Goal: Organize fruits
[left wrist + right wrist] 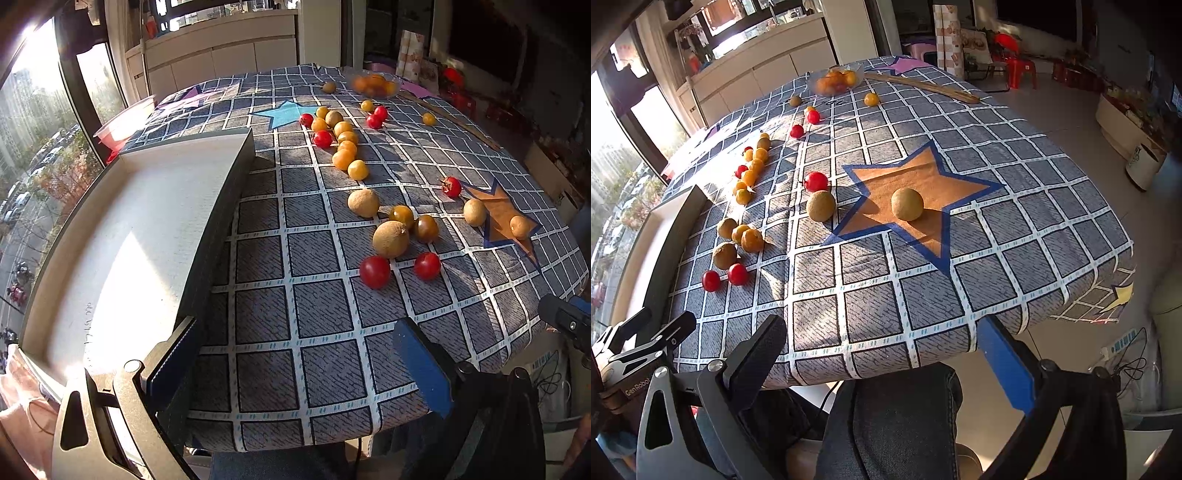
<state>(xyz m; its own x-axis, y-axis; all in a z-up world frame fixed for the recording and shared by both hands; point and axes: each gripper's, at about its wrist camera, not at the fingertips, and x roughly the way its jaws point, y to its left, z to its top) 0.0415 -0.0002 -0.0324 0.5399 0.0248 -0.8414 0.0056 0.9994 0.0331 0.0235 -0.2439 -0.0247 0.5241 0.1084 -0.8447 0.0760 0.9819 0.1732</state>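
Observation:
Many small fruits lie loose on the checked tablecloth (295, 314): red cherry tomatoes (375, 271), yellow-orange ones (357, 170) and brown round fruits (390, 239). One brown fruit (907, 204) sits on the orange star (923, 184), another (820, 205) beside it. A white tray (129, 240) with dark walls lies at the table's left. A glass bowl (375, 85) holding orange fruits stands at the far end. My left gripper (295, 365) is open and empty over the near table edge, beside the tray. My right gripper (882, 354) is open and empty at the near edge.
A long wooden stick (923, 86) lies at the far right of the table. A pink container (122, 123) stands beyond the tray. The table's right edge (1115, 236) drops to the floor. A window is on the left, cabinets behind.

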